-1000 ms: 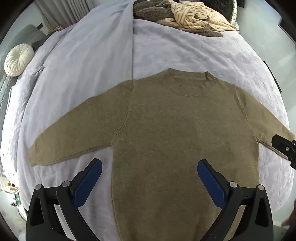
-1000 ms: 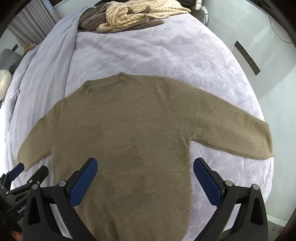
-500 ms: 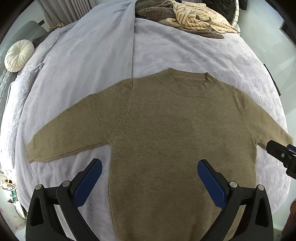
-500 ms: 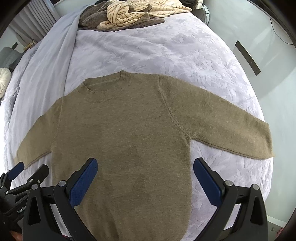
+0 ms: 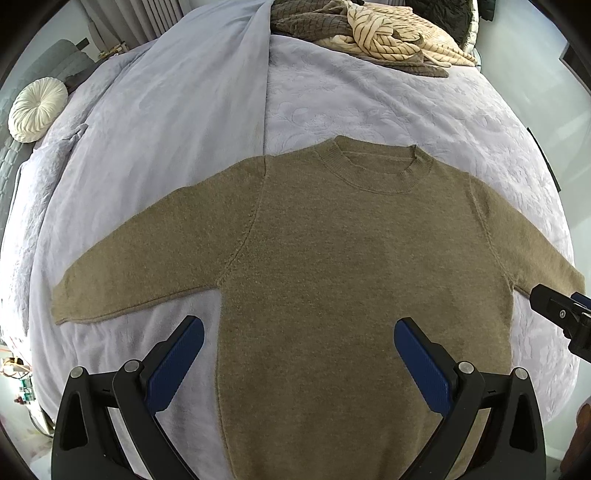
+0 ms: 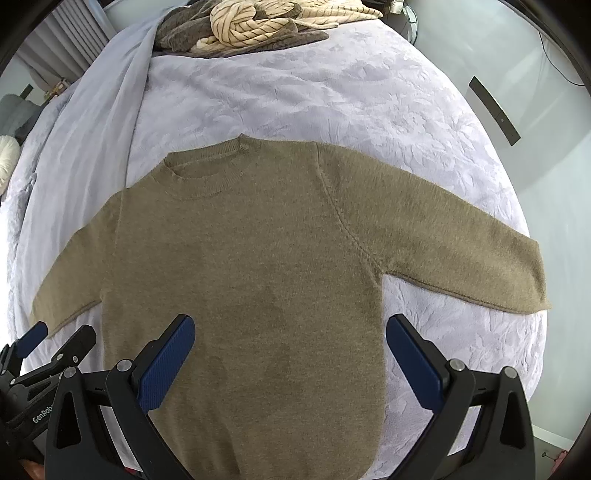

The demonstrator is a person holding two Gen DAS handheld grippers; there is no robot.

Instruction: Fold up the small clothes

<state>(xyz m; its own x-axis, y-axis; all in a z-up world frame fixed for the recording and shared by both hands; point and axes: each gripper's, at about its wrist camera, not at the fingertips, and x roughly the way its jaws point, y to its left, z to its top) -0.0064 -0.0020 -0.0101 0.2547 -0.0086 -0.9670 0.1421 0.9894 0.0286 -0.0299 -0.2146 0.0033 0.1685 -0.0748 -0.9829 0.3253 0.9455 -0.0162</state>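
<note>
Olive sweater (image 5: 351,258) spread flat on the bed (image 5: 406,110), both sleeves out.

It lies face up on the lavender bedspread, round collar toward the far end and hem nearest the cameras. The left gripper (image 5: 299,354) and right gripper (image 6: 290,349) hover above its lower body, jaws spread wide and holding nothing. A heap of tan and brown knitwear (image 6: 251,26) sits at the far end of the bed, well apart from the sweater.
</note>
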